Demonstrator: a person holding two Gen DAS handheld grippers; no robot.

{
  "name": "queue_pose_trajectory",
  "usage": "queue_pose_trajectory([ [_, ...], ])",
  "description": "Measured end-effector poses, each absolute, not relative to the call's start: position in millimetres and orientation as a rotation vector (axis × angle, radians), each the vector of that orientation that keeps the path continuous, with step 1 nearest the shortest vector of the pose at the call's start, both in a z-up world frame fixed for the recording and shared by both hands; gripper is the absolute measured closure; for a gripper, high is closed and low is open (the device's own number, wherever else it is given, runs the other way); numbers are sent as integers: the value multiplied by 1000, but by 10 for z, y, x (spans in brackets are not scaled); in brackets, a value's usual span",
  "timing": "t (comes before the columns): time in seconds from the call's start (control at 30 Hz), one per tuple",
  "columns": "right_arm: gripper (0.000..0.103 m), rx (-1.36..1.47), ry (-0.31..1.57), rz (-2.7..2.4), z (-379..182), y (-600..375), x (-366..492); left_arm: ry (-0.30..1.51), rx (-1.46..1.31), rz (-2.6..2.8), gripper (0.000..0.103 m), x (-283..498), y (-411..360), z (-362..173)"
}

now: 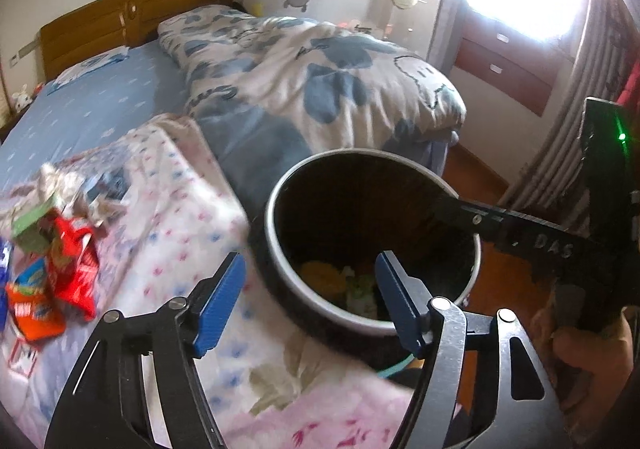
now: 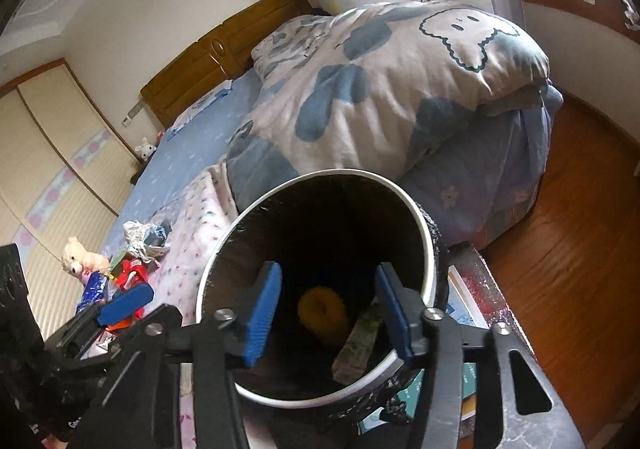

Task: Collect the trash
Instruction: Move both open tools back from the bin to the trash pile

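A black trash bin with a white rim stands beside the bed; it also shows in the right wrist view. Inside lie a yellow lump and a pale wrapper. My left gripper is open and empty, over the bin's near rim and the bed edge. My right gripper is open and empty, right above the bin's mouth. Red and orange snack wrappers and a green carton lie on the floral blanket to the left; the wrappers also show in the right wrist view.
A folded quilt with blue blotches lies on the bed behind the bin. A teddy toy sits beyond the wrappers. Crumpled foil lies on the bed. Wooden floor and drawers are to the right. Books lie by the bin.
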State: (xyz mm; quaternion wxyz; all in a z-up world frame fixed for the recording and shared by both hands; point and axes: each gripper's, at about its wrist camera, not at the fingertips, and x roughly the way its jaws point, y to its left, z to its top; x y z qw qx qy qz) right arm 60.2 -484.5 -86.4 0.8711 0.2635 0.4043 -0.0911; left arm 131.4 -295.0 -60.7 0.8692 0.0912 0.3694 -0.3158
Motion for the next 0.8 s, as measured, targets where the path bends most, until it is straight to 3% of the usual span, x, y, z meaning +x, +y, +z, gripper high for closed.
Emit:
queue_pose_trajectory([
  [0.1, 28, 540, 830, -186, -831, -4755, 575, 779, 171, -623, 33, 1258, -2764, -643],
  [0.8, 24, 456, 819, -8, -750, -3684, 624, 788, 75, -405, 33, 1006, -1474, -761],
])
